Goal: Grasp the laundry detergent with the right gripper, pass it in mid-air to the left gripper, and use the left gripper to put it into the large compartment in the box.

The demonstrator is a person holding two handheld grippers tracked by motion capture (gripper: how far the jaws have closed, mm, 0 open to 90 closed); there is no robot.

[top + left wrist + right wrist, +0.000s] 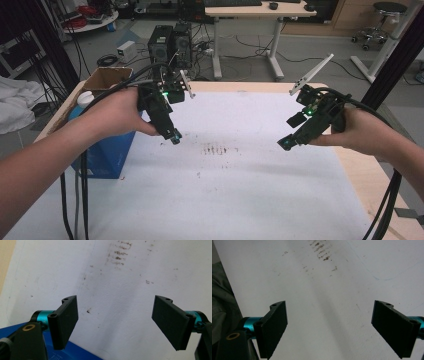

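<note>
White paper covers the surface (240, 190), with brown smudges (215, 149) in the middle of the frame. Both hands hover over it. The left tool (113, 322) and right tool (329, 327) gape wide and hold nothing. No task thing lies between them; a blue box (107, 155) sits at the left.

Black left gripper (174, 136), teal-collared jaws, green light, trailing black cables (82, 200)

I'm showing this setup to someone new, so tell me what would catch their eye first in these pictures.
Two black hand-held tongs, the left tongs and the right tongs, hang open above the white paper-covered table, tips angled toward each other. Between them lies a patch of brown smudges on the paper. A blue rectangular box stands at the table's left edge under the left forearm.
</note>
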